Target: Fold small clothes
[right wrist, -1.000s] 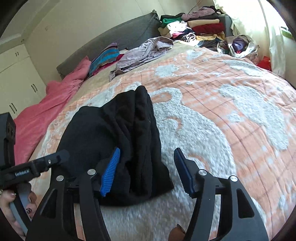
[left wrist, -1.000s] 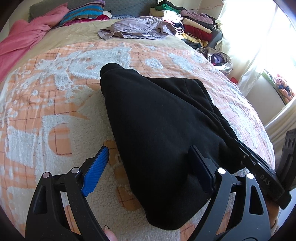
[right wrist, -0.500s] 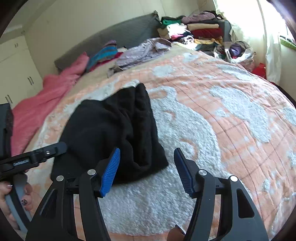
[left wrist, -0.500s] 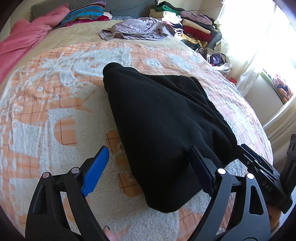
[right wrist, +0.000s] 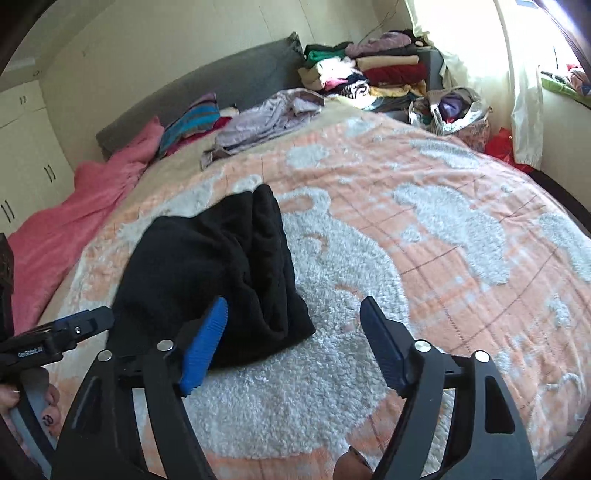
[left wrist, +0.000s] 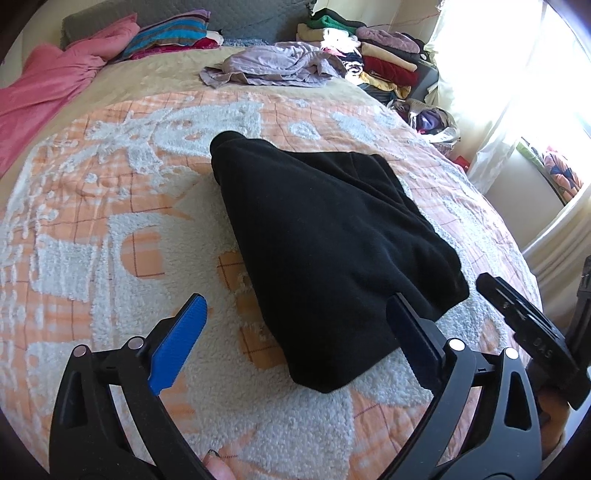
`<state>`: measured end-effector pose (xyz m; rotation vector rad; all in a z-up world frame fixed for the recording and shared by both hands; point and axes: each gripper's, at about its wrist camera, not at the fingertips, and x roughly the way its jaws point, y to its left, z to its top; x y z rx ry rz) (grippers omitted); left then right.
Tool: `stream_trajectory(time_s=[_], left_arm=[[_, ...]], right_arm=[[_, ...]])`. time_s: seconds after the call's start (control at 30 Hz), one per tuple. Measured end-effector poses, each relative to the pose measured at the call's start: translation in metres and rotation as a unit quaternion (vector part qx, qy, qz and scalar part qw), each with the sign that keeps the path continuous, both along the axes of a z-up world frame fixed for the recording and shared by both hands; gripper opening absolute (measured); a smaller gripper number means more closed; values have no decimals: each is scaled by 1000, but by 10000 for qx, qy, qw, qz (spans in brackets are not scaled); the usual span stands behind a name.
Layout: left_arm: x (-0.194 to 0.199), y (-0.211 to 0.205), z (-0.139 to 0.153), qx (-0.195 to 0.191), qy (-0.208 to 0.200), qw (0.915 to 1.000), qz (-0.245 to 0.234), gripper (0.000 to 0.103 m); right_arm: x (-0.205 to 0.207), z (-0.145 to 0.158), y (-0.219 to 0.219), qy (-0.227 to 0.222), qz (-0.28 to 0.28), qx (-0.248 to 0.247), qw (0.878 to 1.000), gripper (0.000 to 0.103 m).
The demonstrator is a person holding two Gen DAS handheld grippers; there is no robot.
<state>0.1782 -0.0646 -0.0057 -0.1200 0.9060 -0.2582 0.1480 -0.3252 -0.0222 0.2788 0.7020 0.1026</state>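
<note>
A black fleece garment [left wrist: 325,243] lies folded into a rough wedge on the orange and white bedspread [left wrist: 92,229]. My left gripper [left wrist: 295,332] is open, just in front of the garment's near edge, touching nothing. In the right wrist view the same garment [right wrist: 210,273] lies left of centre, its layered edge facing me. My right gripper [right wrist: 291,339] is open and empty, held above the bedspread [right wrist: 424,258] just short of the garment's near corner. The left gripper's body [right wrist: 55,339] shows at that view's left edge.
A crumpled lilac garment [left wrist: 273,66] lies at the head of the bed. A pink blanket [left wrist: 44,85] and striped cloth [left wrist: 170,33] lie far left. Stacked folded clothes [right wrist: 369,70] and a full bag [right wrist: 450,110] stand at the far right by the curtain.
Both grippers have drawn back from the black garment, which now lies flat and free on the bed. Both stay open.
</note>
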Motion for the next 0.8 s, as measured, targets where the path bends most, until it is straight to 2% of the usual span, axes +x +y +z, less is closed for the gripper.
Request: stream_trajectory(time_s=[0.07,0.23,0.5,0.8], left_arm=[[-4,1,3,-4,-48,10000,1,93],[-15,6,15,-39,-166,9999,-14,93],[-43,18,32,-148,-416,9990,-40,93],[-82,33,33,-139,-606,9980,-69,93]], right_arm=[[-8,7,-1,-75,-12,6,10000,82],[-29,27,1,-372,-1,-6,9993,95],[-65,55,15,-747,64,-274,9968,98],[-103,63,36,-999,148,-525,9935,98]])
